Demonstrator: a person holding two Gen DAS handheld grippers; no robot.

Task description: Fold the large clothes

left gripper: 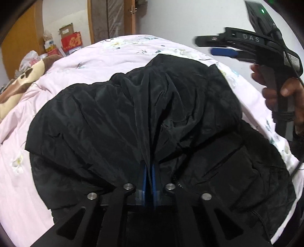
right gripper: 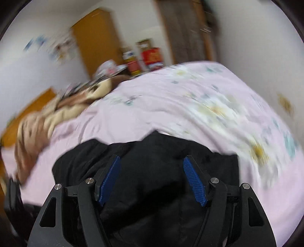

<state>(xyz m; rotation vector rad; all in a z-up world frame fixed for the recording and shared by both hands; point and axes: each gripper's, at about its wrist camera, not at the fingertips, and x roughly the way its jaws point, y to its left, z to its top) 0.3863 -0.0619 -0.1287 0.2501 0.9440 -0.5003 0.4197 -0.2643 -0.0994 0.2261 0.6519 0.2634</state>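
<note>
A large black jacket (left gripper: 144, 117) lies on a pink flowered bed cover (left gripper: 117, 57). My left gripper (left gripper: 150, 171) is shut on a fold of the jacket's fabric; the cloth bunches up between its blue pads and hides the fingertips. My right gripper (right gripper: 152, 161) is open and empty above the jacket (right gripper: 152, 190), its blue pads (right gripper: 193, 182) wide apart. In the left wrist view the right gripper (left gripper: 214, 45) is held up in the air at the upper right by a hand. The right wrist view is motion-blurred.
A brown and cream blanket (left gripper: 17, 87) lies bunched at the bed's left side. Boxes and bags (left gripper: 70, 39) stand beyond the bed near a wooden wardrobe (left gripper: 20, 38) and a door (left gripper: 112, 17). Bare pink cover (right gripper: 171, 106) stretches beyond the jacket.
</note>
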